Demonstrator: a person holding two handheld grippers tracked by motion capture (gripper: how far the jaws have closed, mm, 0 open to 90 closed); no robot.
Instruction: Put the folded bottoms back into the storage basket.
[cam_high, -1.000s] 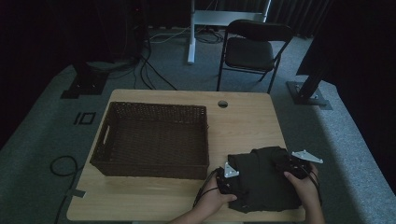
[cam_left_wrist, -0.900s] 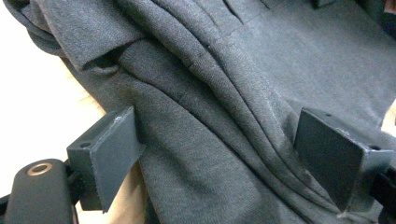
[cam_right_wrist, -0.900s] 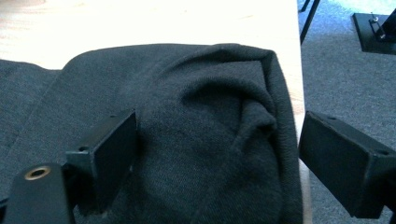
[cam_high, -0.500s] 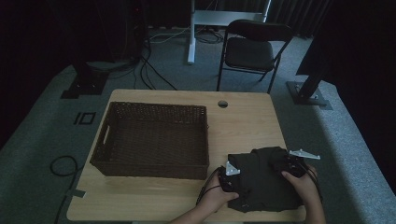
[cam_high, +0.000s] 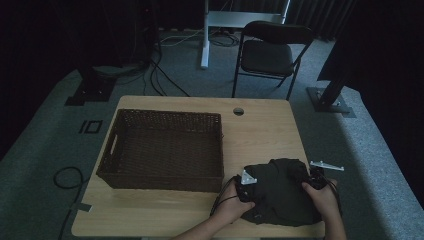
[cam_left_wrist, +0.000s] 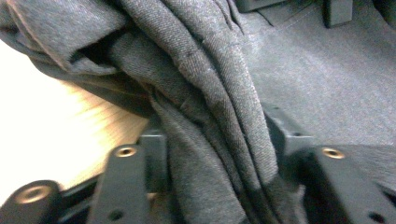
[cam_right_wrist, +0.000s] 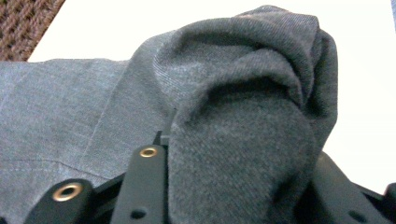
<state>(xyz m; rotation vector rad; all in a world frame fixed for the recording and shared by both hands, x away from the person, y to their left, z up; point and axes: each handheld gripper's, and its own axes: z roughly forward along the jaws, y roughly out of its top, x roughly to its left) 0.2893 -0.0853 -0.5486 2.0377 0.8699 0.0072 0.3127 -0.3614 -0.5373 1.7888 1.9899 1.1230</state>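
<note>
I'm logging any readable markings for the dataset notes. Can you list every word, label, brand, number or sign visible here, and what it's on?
None can be read.
The dark grey cloth, seen close in both gripper views, shows plain weave and seams, no tag or print.
The woven basket, the wooden table and the folding chair carry no visible lettering.
The black gripper fingers show brass screw holes and no markings.

No readable text anywhere.
I find no label, brand, number or sign on the grey cloth, the wicker basket or the surface.
</note>
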